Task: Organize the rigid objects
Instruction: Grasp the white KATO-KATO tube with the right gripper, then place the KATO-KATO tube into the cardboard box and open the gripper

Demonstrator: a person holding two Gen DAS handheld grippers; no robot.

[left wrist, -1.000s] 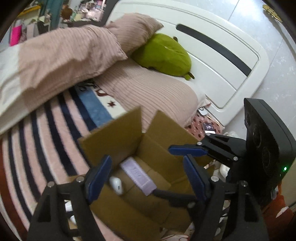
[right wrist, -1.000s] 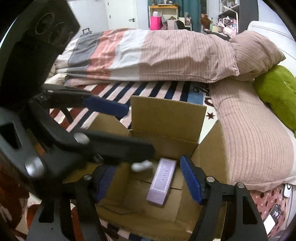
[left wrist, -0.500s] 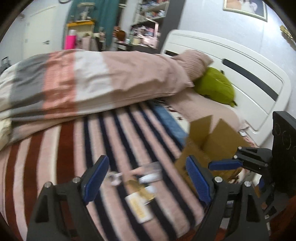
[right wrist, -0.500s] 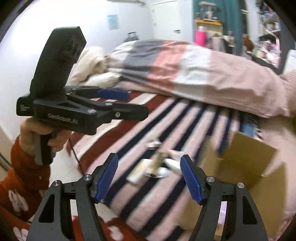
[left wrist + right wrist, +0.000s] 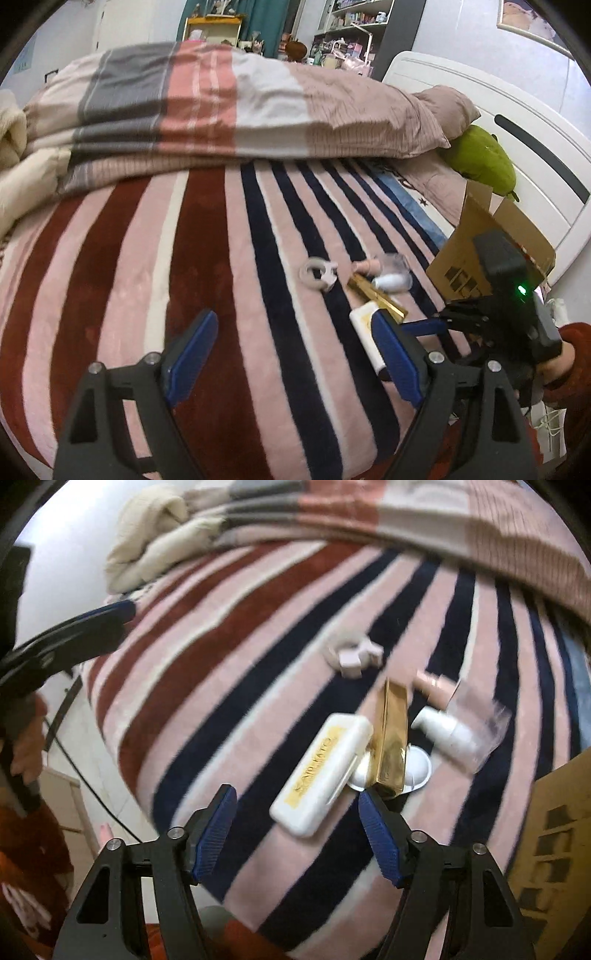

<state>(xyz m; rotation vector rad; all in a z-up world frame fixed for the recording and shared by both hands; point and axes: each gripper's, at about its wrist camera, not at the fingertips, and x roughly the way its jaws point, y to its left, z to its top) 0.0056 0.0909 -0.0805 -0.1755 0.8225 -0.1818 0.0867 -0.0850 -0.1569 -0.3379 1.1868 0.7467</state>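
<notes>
Looking along the left gripper (image 5: 291, 354), its blue pads stand spread with only blanket between them. The cluster of small items lies ahead and to its right: a grey ring-shaped clip (image 5: 318, 274) farthest out, then a gold box (image 5: 376, 295) and a white case (image 5: 365, 328), the case partly hidden behind this gripper's right pad. The right gripper (image 5: 424, 326) comes in from the right, at the cluster's near edge and nearer to it than the left one. A cardboard box (image 5: 480, 258) stands open just beyond, towards the white headboard (image 5: 517, 147).

From the right wrist, the gripper (image 5: 297, 830) points steeply down, just short of the white case (image 5: 323, 771). Its jaws have just been closing yet remain apart, pinching nothing. The case's long axis runs diagonally, away and to the right, its near end above the gap between the pads. The gold box (image 5: 389, 738) lies alongside, touching it, over a white disc (image 5: 419, 768); a white pump bottle (image 5: 448, 734) lies beyond.

Everything rests on a soft striped blanket (image 5: 258, 646) over a bed, with a rumpled duvet (image 5: 221, 110) behind and shelves (image 5: 351, 22) in the room's background.
</notes>
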